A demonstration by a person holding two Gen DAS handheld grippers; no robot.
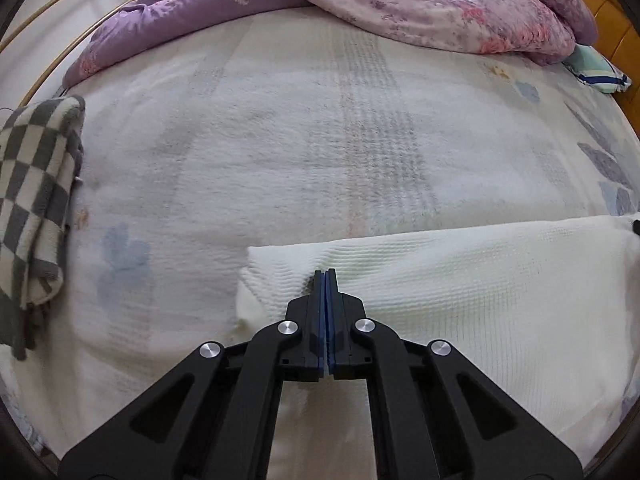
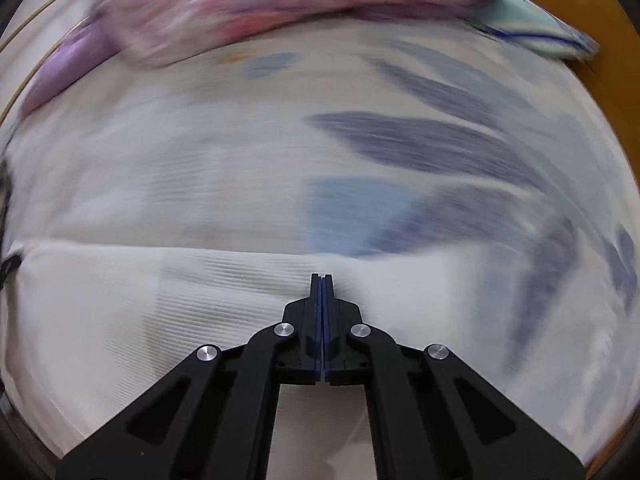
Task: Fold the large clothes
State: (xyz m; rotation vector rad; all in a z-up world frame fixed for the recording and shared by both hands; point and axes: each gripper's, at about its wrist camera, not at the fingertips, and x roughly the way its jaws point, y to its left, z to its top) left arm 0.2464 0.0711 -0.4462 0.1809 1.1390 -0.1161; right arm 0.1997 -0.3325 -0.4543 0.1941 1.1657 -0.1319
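A cream waffle-knit garment (image 1: 460, 280) lies flat across the near part of the bed, its far edge running left to right. In the left wrist view my left gripper (image 1: 325, 272) is shut at that far edge near the garment's left corner, and creases in the cloth run into the tips. The right wrist view is blurred. It shows the same garment (image 2: 140, 300), and my right gripper (image 2: 322, 277) is shut at its far edge with the fabric dimpled around the tips.
The bed has a pale fleecy sheet (image 1: 280, 140) with blue leaf prints. A purple quilt (image 1: 192, 12) and a pink floral quilt (image 1: 440, 4) are heaped at the far side. A grey-and-white checkered blanket (image 1: 36, 200) lies at the left edge, a green pillow (image 1: 596, 68) by the wooden headboard (image 1: 612, 20).
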